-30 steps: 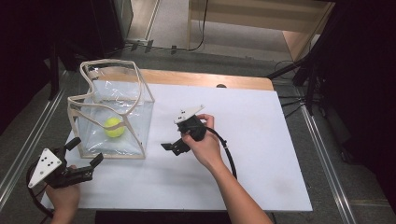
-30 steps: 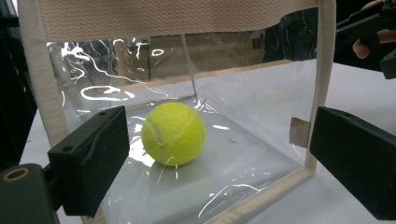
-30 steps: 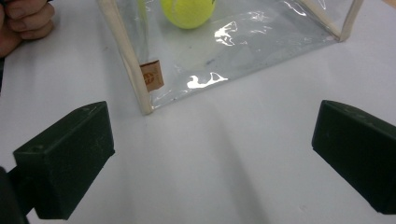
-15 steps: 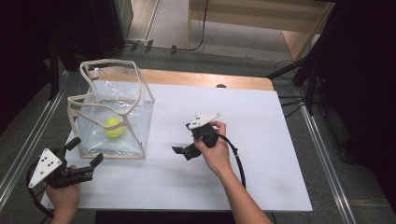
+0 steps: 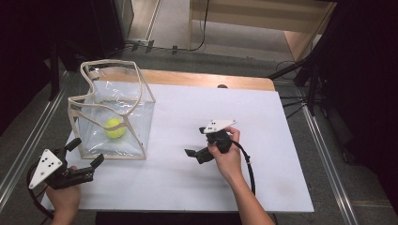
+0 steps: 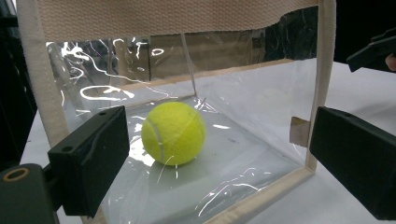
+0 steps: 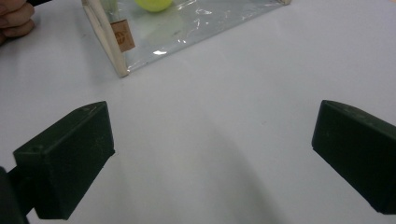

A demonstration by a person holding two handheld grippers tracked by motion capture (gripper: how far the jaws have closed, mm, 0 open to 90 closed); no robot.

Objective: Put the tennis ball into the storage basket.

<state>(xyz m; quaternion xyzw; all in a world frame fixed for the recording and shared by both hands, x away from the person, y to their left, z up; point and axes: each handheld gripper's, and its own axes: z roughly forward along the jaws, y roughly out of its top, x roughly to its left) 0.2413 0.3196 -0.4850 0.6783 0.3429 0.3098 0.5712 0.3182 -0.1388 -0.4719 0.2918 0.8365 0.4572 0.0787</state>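
Left tongs (image 5: 84, 152) spread wide, empty, held low at the near-left corner of the white worktop (image 5: 281, 140), jaws pointing at the near wall of the clear plastic bag (image 5: 141, 117). Just short of that wall in the high view, not touching. Through the left gripper view, framed between the two black jaws: yellow tennis ball (image 6: 173, 133) resting on the bag's clear floor, behind the transparent wall, under the cream fabric rim.

Right tongs (image 5: 197, 147) also spread wide, gripping nothing, held over bare worktop near the middle, well apart from the bag, jaws angled toward it. In the right gripper view, only white surface between the jaws; farther off, the bag's lower corner with a small brown tag (image 7: 123, 35) on its cream edging.

Bag standing open at the worktop's left side, rim wavy, ball inside toward the near-left part.
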